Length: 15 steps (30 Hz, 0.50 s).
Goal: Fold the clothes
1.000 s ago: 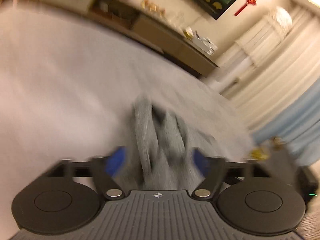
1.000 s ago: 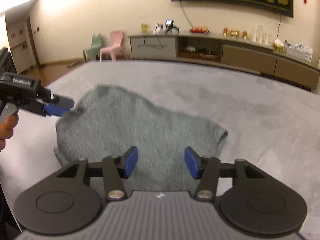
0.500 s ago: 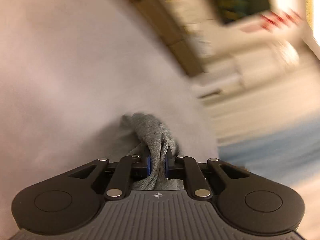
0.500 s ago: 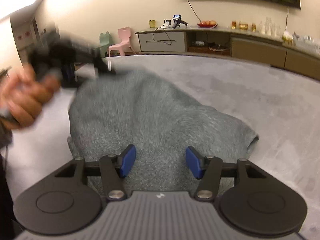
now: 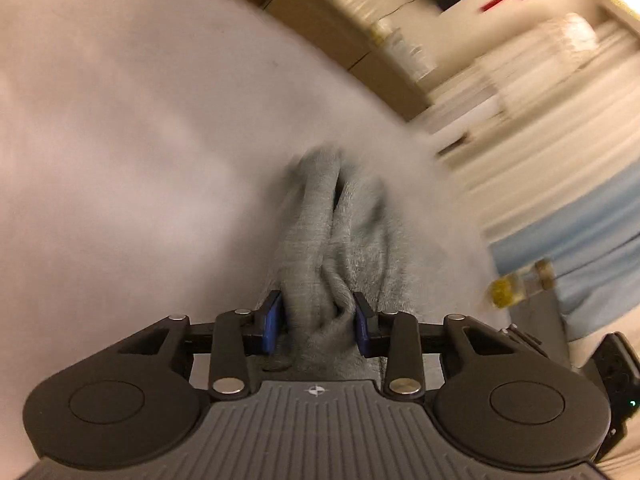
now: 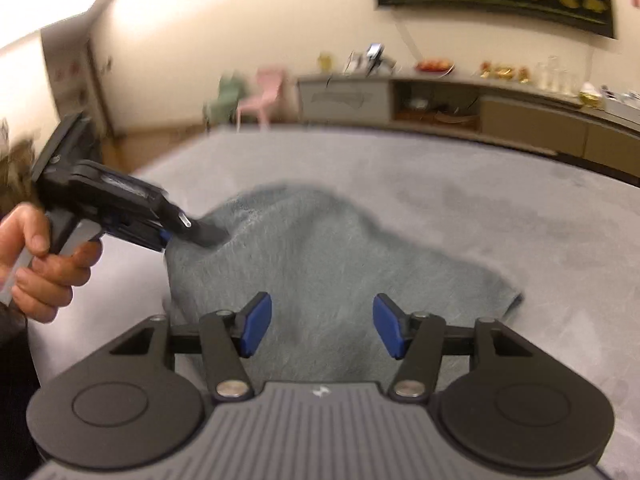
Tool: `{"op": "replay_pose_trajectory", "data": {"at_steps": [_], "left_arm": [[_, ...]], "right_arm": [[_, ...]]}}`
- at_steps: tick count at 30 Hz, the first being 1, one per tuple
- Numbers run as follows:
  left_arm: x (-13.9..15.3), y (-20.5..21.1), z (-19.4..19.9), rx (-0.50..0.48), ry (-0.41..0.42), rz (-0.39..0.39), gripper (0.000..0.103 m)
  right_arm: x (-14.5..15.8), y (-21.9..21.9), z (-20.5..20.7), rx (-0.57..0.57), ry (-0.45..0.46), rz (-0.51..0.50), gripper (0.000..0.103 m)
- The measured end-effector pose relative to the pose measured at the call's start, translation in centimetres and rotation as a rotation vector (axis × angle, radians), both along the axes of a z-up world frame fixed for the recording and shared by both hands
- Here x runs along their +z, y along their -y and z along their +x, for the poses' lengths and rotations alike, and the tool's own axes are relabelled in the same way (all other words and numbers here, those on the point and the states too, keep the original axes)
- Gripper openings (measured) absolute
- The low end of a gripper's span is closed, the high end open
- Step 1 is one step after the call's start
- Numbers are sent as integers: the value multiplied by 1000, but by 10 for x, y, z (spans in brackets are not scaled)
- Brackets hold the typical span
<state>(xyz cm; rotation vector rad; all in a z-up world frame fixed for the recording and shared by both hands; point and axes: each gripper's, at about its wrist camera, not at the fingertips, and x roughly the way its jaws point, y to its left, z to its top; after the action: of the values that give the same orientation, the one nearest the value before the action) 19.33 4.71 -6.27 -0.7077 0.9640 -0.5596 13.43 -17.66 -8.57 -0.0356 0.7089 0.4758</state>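
Observation:
A grey fuzzy garment (image 6: 340, 260) lies spread on a pale grey soft surface (image 6: 520, 220). In the left wrist view the garment (image 5: 340, 240) is bunched into folds between the blue pads of my left gripper (image 5: 317, 316), which is shut on it. The right wrist view shows that left gripper (image 6: 212, 234), held by a hand (image 6: 36, 264), pinching the garment's far left corner and lifting it slightly. My right gripper (image 6: 322, 326) hovers open over the garment's near edge, with nothing between its fingers.
A long low sideboard (image 6: 440, 100) with small items runs along the back wall, with a pink chair (image 6: 264, 92) and a green chair (image 6: 226, 94) to its left. Pale curtains (image 5: 560, 140) hang beyond the surface's right edge. The left wrist view is motion-blurred.
The left gripper closed on the garment's corner, lifted it and swung. Its pads now stand wider apart than half a second ago, with more cloth between them. The right gripper stayed open.

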Motion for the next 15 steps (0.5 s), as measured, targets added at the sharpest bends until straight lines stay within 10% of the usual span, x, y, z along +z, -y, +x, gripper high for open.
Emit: {"op": "replay_pose_trajectory", "data": {"at_steps": [7, 11, 15], "left_arm": [[45, -11, 4, 15, 146, 96, 51], [38, 30, 39, -70, 119, 308, 49], [13, 29, 40, -100, 27, 166, 38]], "right_arm": [[14, 18, -22, -69, 36, 68, 58], [13, 15, -27, -69, 51, 93, 58], [4, 3, -36, -14, 58, 25, 58]]}}
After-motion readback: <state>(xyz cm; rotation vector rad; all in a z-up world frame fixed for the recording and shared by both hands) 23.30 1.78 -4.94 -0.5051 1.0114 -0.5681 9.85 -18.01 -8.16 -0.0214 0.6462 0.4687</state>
